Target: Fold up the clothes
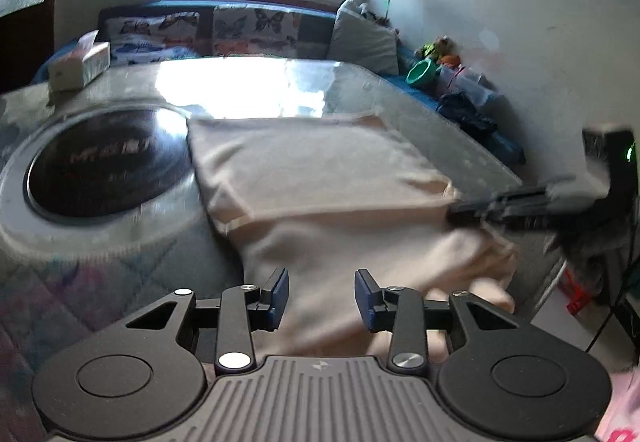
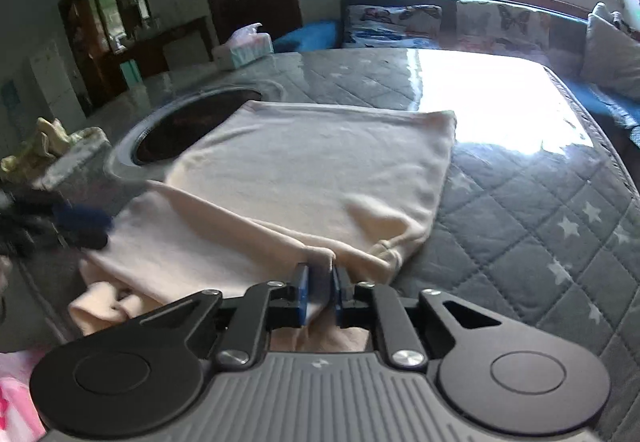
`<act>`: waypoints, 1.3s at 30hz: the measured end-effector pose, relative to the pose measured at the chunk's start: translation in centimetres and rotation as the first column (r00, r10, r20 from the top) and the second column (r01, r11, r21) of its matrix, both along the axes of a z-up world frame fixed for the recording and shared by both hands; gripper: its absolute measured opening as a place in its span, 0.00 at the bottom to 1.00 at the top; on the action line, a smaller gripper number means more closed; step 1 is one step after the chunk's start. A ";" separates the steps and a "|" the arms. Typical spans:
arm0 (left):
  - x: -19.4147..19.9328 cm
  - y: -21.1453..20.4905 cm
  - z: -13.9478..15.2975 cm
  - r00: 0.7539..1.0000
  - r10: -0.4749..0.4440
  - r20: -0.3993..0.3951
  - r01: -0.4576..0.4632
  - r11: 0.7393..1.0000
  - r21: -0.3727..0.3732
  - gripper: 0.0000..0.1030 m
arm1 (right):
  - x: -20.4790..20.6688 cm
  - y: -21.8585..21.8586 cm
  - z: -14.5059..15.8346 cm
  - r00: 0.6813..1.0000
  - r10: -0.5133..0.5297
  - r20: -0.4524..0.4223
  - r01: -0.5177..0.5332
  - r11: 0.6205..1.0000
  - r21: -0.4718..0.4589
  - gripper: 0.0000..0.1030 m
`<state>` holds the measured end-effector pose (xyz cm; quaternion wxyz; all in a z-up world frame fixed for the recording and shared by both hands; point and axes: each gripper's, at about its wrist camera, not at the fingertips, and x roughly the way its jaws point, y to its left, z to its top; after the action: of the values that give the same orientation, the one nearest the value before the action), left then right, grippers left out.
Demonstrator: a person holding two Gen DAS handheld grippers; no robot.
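A cream garment (image 1: 320,170) lies partly folded on the grey quilted table cover (image 2: 520,226). In the left wrist view my left gripper (image 1: 322,298) hovers open over the garment's near part, with cloth under the jaws but none pinched. My right gripper (image 2: 321,292) is shut on a raised fold of the cream garment (image 2: 304,170) at its near edge. Each gripper also shows blurred in the other's view: the right gripper (image 1: 480,212) at the garment's right corner, the left gripper (image 2: 80,222) at the garment's left side.
A round black cooktop (image 1: 104,162) is set into the table left of the garment. A tissue box (image 1: 80,66) stands at the far left corner. Behind the table are a sofa with butterfly cushions (image 1: 256,30) and a green bowl (image 1: 422,72). The table edge drops off at the right.
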<state>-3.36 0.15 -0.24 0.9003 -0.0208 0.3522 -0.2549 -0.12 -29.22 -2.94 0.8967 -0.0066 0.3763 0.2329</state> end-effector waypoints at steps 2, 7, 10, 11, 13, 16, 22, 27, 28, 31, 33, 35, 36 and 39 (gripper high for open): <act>0.9 -0.1 0.6 1.000 -0.007 0.023 0.007 1.000 -0.009 0.38 | -0.3 -0.2 0.7 0.999 0.002 0.036 -0.002 1.000 0.005 0.13; 3.4 -1.1 0.2 0.999 -0.031 0.026 0.032 0.999 -0.020 0.35 | -0.6 -0.1 2.4 0.993 0.027 0.114 -0.030 0.999 0.023 0.13; 4.5 -1.9 -0.9 0.999 -0.038 0.009 0.038 0.999 -0.005 0.33 | -0.3 0.8 1.9 0.992 0.080 0.101 -0.083 0.996 0.023 0.12; 4.7 -2.1 -1.3 0.999 -0.036 0.005 0.036 0.999 0.004 0.32 | -0.1 1.2 1.5 0.992 0.089 0.094 -0.091 0.996 0.013 0.12; 5.1 -2.2 -1.9 1.000 -0.028 0.005 0.028 0.999 0.020 0.30 | 0.3 1.7 0.6 0.992 0.101 0.081 -0.101 0.995 -0.006 0.12; 5.6 -2.0 -2.4 1.000 -0.009 0.002 0.009 0.999 0.034 0.30 | 0.7 1.6 -0.2 0.993 0.104 0.057 -0.103 0.995 -0.016 0.11; 3.9 -2.2 -1.3 0.998 -0.045 0.042 0.043 0.998 0.039 0.30 | -1.1 1.3 1.0 0.981 0.183 0.068 -0.182 0.983 -0.023 0.12; 1.8 -4.0 -0.9 0.989 -0.141 0.053 0.140 0.990 0.017 0.30 | -2.9 1.8 0.9 0.970 0.238 0.050 -0.234 0.970 -0.066 0.12; 1.4 -4.4 -1.1 0.986 -0.159 0.051 0.158 0.987 0.016 0.30 | -3.1 1.8 0.7 0.971 0.236 0.043 -0.232 0.970 -0.073 0.12; 0.8 -5.3 -1.8 0.981 -0.194 0.029 0.194 0.981 0.013 0.31 | -3.8 1.6 0.4 0.973 0.230 0.035 -0.227 0.970 -0.085 0.12; 0.6 -5.9 -2.2 0.978 -0.209 0.019 0.208 0.978 0.011 0.31 | -4.2 1.5 0.7 0.973 0.229 0.042 -0.225 0.971 -0.087 0.13; 0.4 -6.2 -2.5 0.976 -0.216 0.012 0.216 0.976 0.012 0.31 | -4.4 1.4 0.8 0.974 0.223 0.045 -0.218 0.972 -0.090 0.14; 0.4 -6.3 -2.6 0.977 -0.214 0.010 0.214 0.977 0.013 0.31 | -4.4 1.4 0.7 0.975 0.218 0.041 -0.214 0.973 -0.090 0.14; 0.1 -6.0 -2.6 0.978 -0.209 0.009 0.209 0.978 0.012 0.32 | -4.4 1.2 0.4 0.978 0.207 0.032 -0.204 0.976 -0.080 0.15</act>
<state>-3.25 -5.82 -2.83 0.8705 0.0226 0.3493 -0.3461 -4.56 -28.03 -2.57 0.8742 -0.0844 0.3643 0.3098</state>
